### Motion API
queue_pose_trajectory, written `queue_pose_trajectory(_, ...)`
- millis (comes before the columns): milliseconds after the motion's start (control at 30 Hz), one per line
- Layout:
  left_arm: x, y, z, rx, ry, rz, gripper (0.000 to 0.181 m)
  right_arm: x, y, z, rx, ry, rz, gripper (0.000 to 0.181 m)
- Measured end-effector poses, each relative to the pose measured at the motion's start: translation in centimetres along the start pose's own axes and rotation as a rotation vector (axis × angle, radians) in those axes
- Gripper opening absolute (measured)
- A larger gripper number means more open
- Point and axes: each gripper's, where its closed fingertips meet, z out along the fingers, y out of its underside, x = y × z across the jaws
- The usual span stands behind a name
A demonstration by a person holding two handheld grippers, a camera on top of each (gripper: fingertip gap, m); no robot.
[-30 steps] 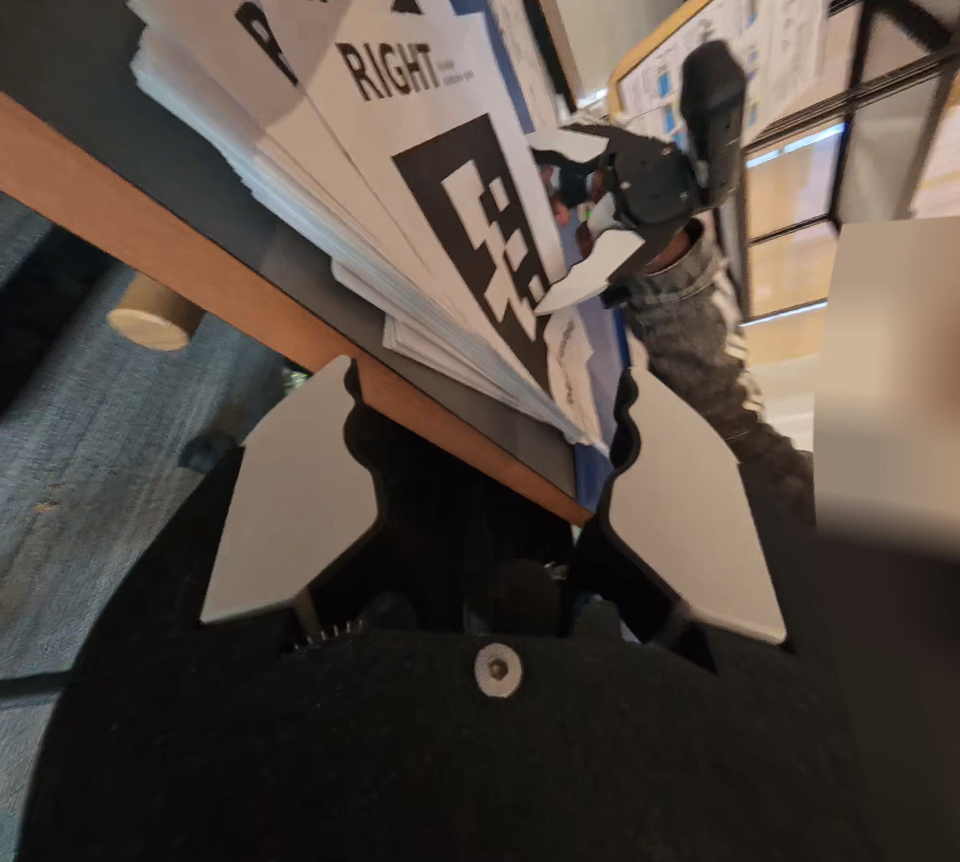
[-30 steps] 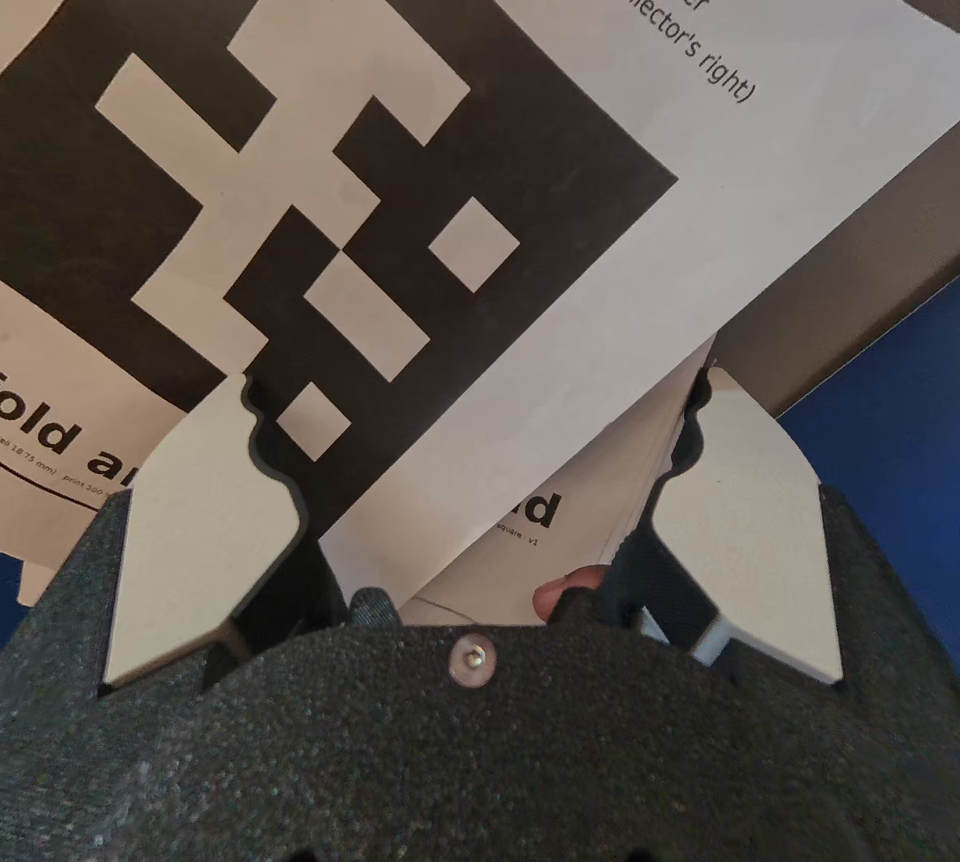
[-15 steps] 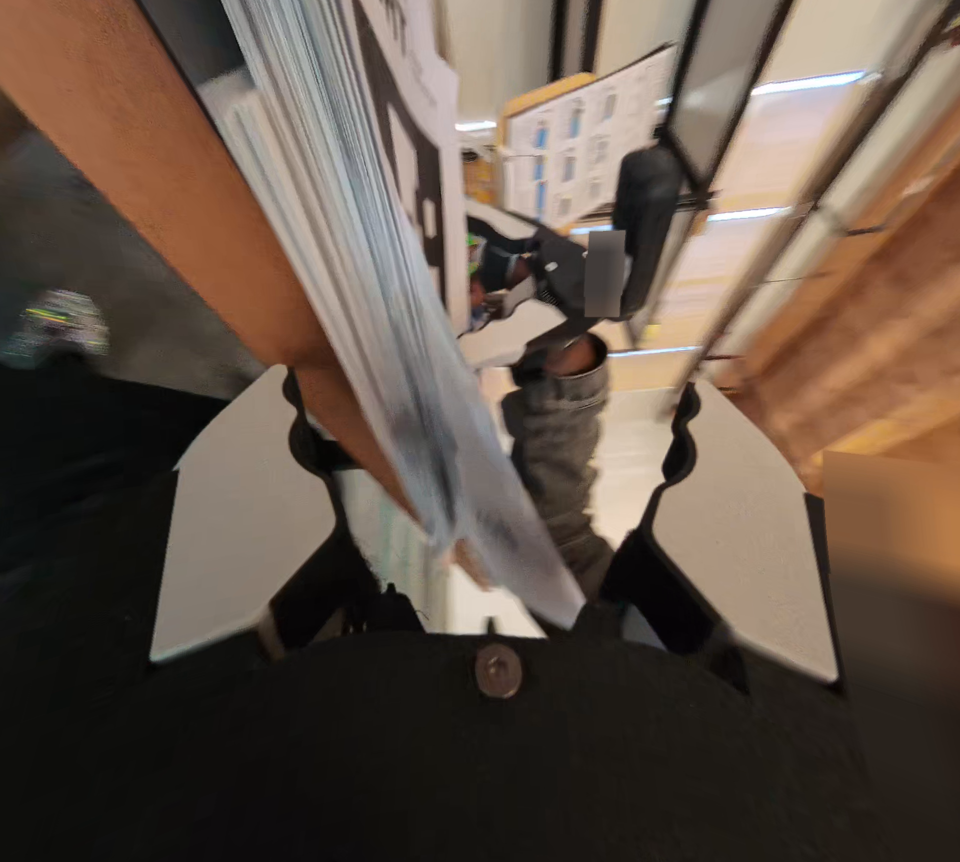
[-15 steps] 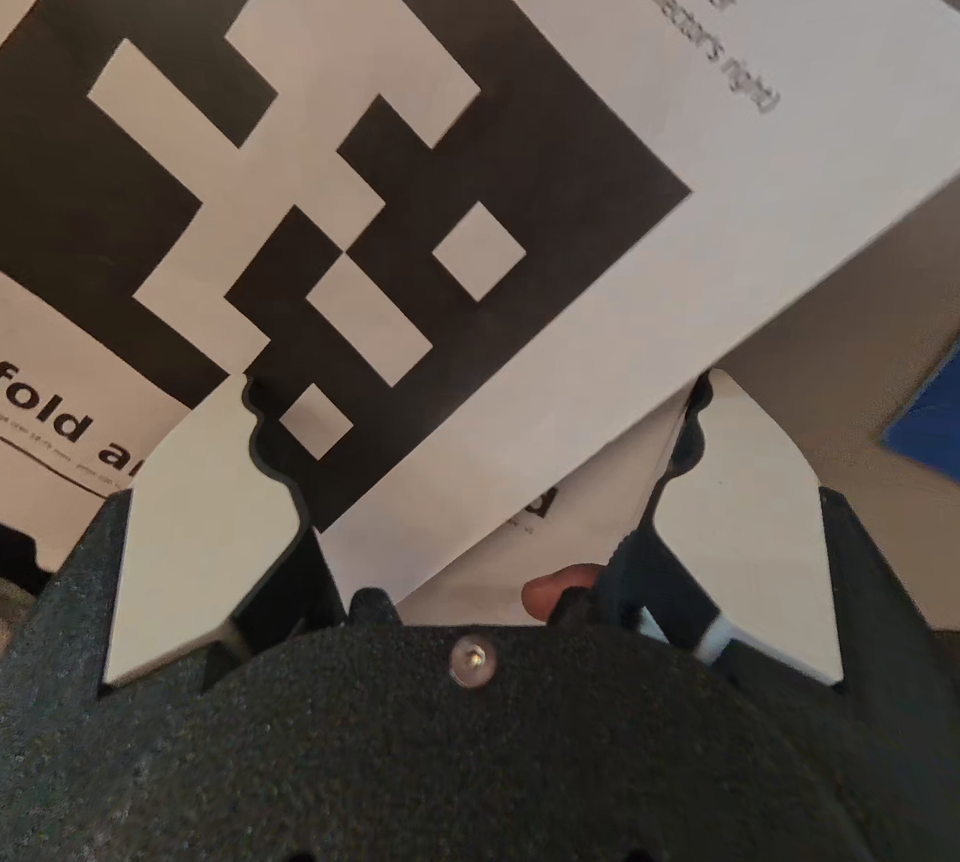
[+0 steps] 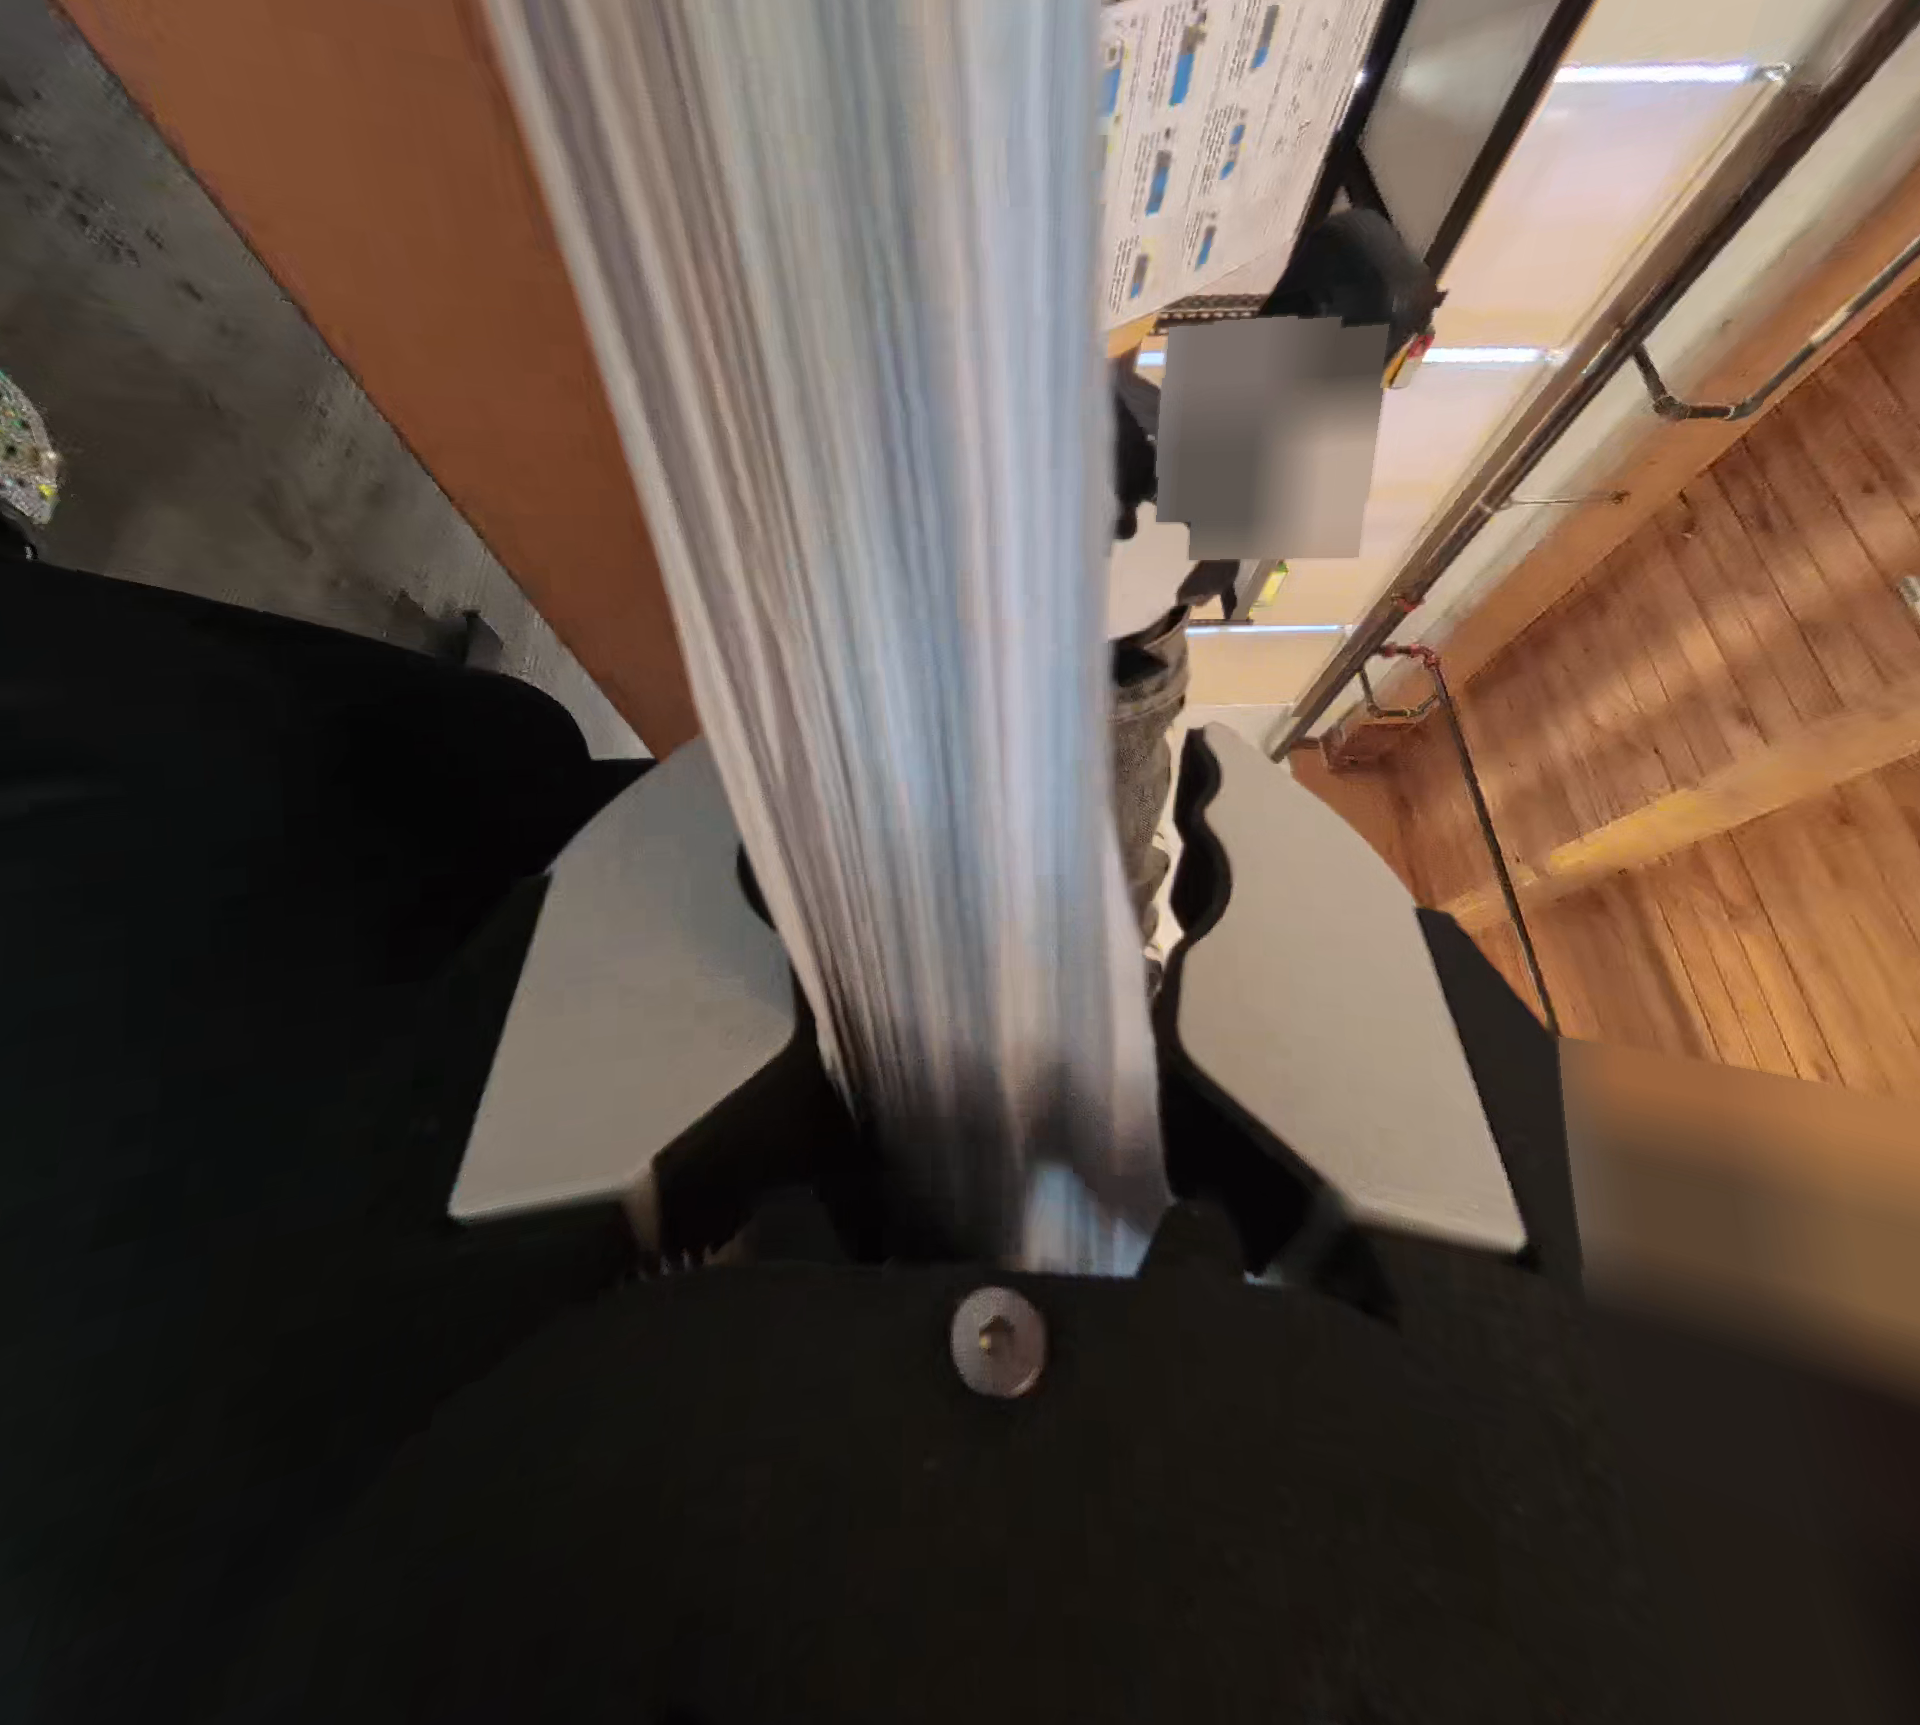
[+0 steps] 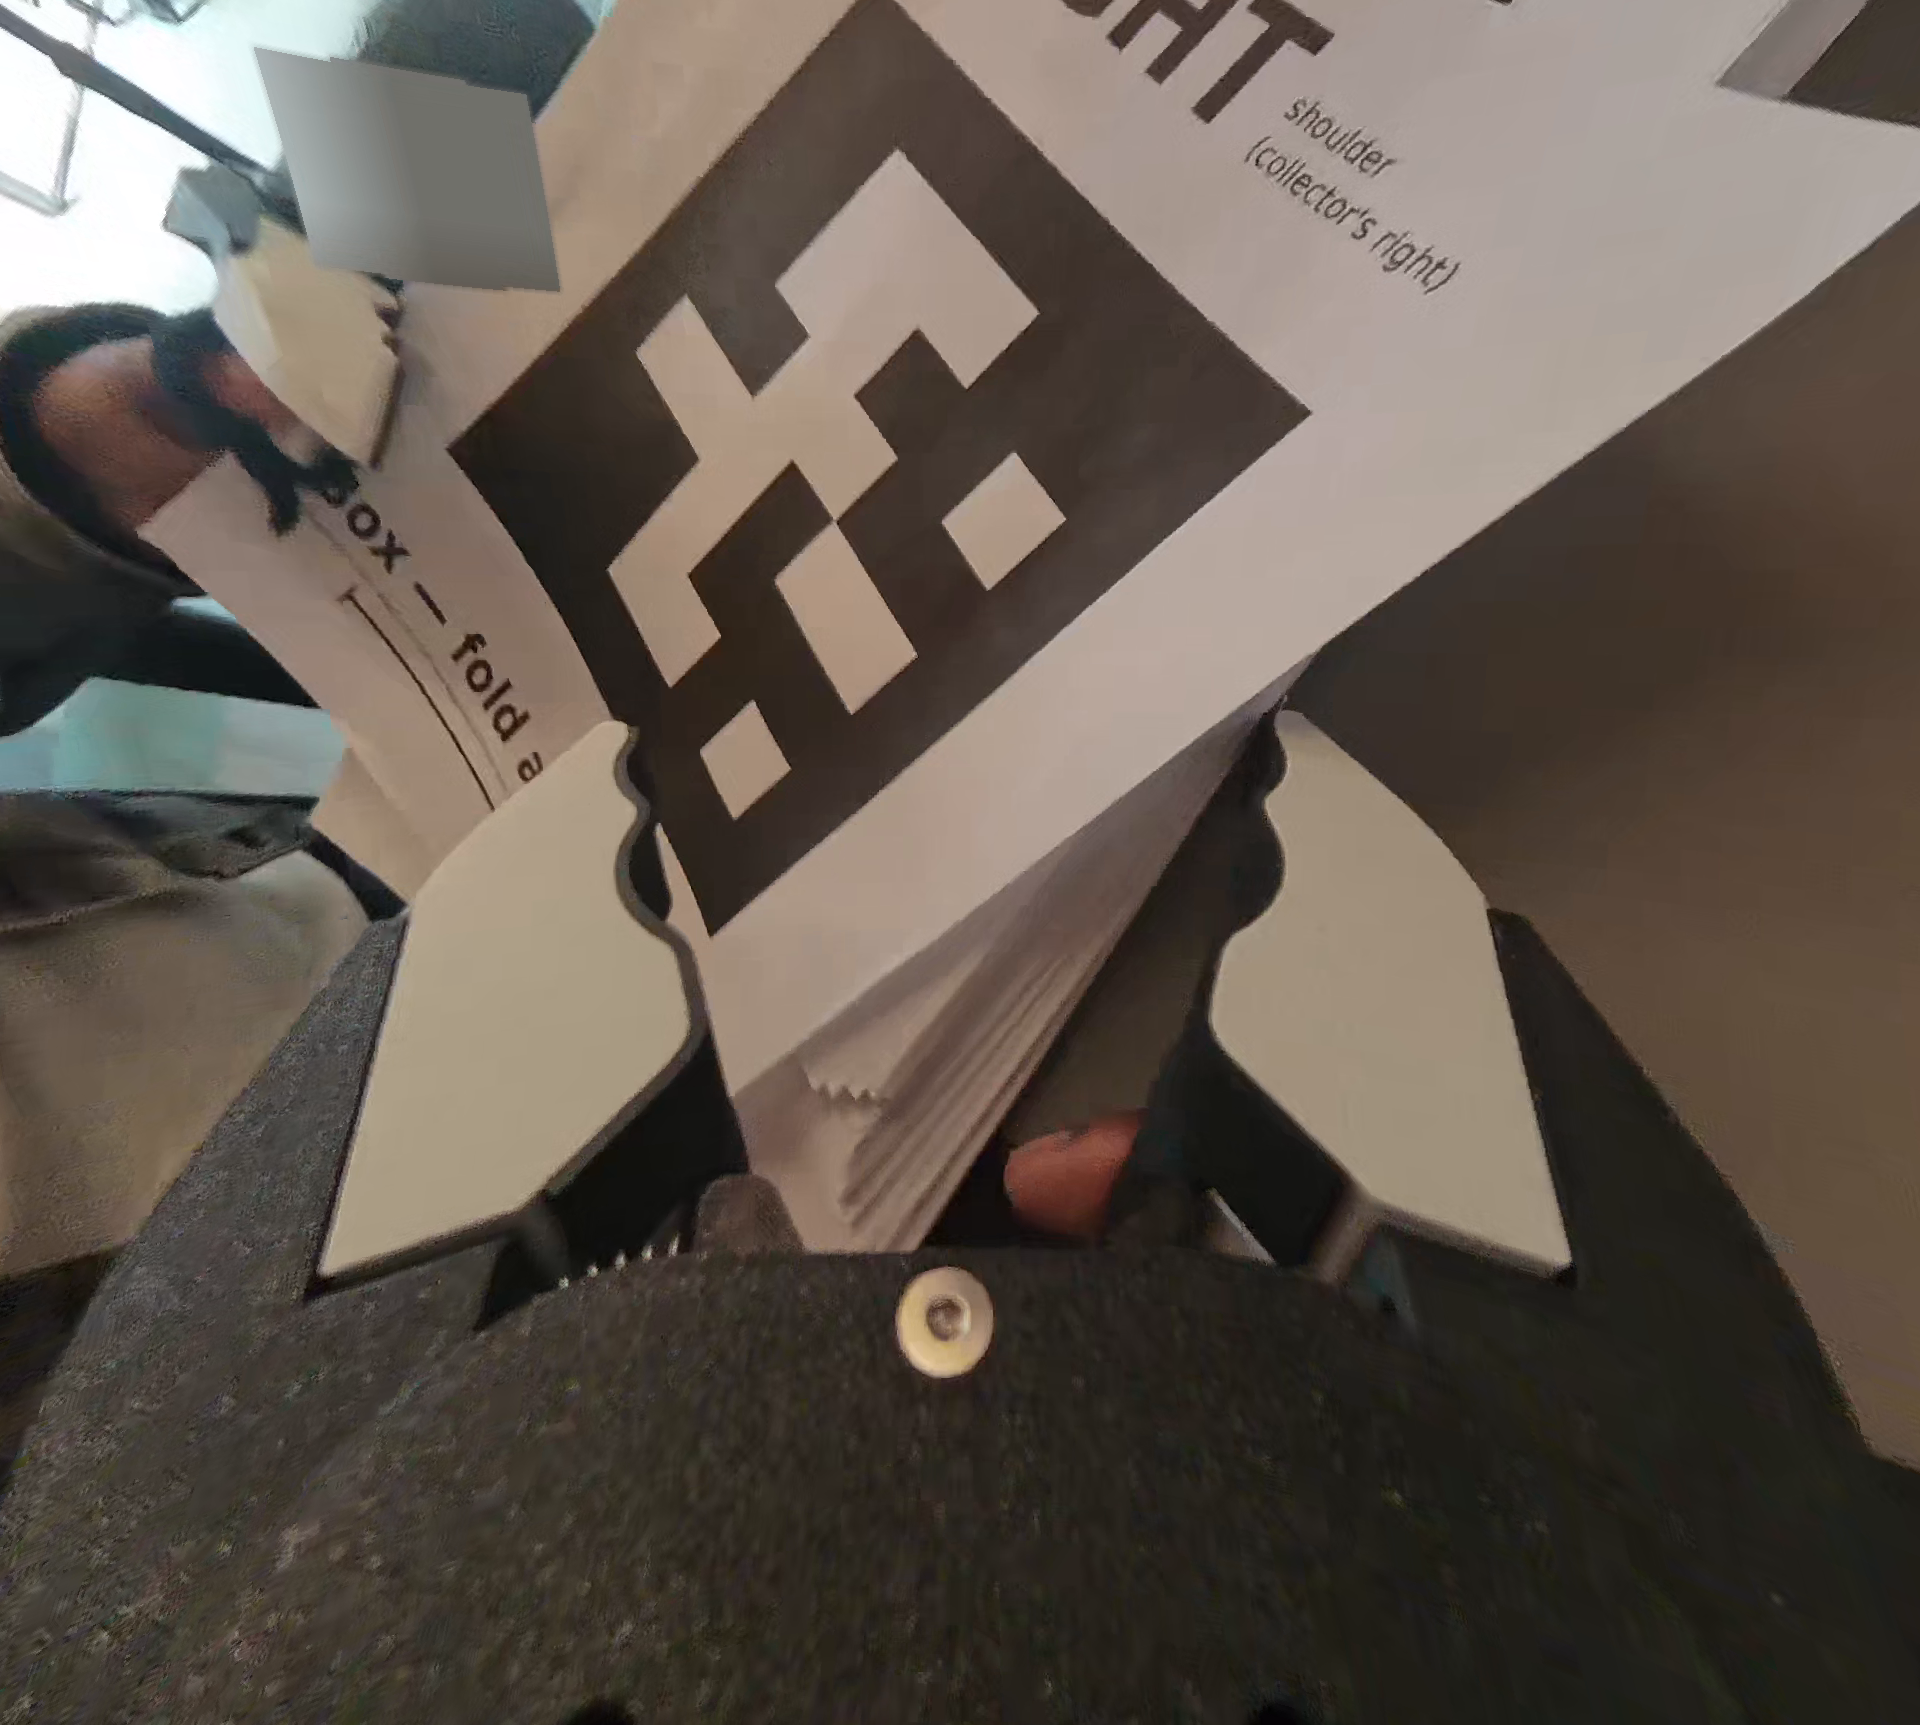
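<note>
Left gripper (image 5: 966,896): jaws set narrow around the paper stack (image 5: 862,532), seen edge-on up frame centre; left finger touching, a thin gap at the right finger. Wooden table edge (image 5: 436,221) lies just left of the stack.

Right gripper (image 6: 945,854): jaws wider, the stack corner (image 6: 935,1083) between them, clear room beside the right finger; grip cannot be confirmed. Printed top sheet (image 6: 935,428) fills centre frame.

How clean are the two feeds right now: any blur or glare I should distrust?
Left wrist view: paper stack smeared into streaks between the left gripper fingers, ceiling lights blown out. Right wrist view: top sheet sharp between the right gripper fingers, upper-left background washed out.
</note>
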Motion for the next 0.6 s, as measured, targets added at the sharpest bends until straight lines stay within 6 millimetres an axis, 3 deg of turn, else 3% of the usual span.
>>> queue_pose_trajectory(67, -0.3, -1.3, -1.2, 0.047, -0.025, 0.055, 0.077, 0.6, -0.6, -0.2, 0.026, -0.012, 0.040, 0.107)
queue_pose_trajectory(133, -0.5, -4.0, -3.1, 0.132, -0.020, 0.081, 0.081, 1.5, -1.5, 0.0, 0.070, -0.007, 0.071, 0.100)
queue_pose_trajectory(200, 0.6, -5.1, -3.6, 0.105, 0.077, 0.052, 0.076, 1.5, -1.9, 0.5, 0.089, -0.001, 0.059, 0.091)
queue_pose_trajectory(267, -0.2, -4.2, -2.6, -0.034, 0.042, 0.072, 0.069, 1.1, -1.7, 0.9, 0.071, 0.022, -0.005, 0.096)
queue_pose_trajectory(300, -1.0, -3.6, -2.0, -0.090, -0.005, 0.094, 0.057, 0.8, -1.5, 1.0, 0.060, 0.026, -0.021, 0.099)
queue_pose_trajectory(367, -2.1, -2.8, -1.7, -0.129, -0.070, 0.138, 0.035, 0.2, -0.9, 1.0, 0.040, 0.017, -0.040, 0.101)
queue_pose_trajectory(433, -2.6, -1.9, -2.0, -0.151, -0.148, 0.203, 0.029, -0.3, -0.3, 0.7, 0.049, -0.007, -0.044, 0.094)
queue_pose_trajectory(500, -2.8, -1.0, -2.5, -0.184, -0.222, 0.252, 0.033, -0.6, 0.2, 0.5, 0.087, -0.029, -0.031, 0.082)
queue_pose_trajectory(600, -2.5, -1.2, -1.9, -0.109, -0.264, 0.321, 0.071, -0.6, 0.4, 0.5, 0.133, -0.002, -0.044, 0.078)
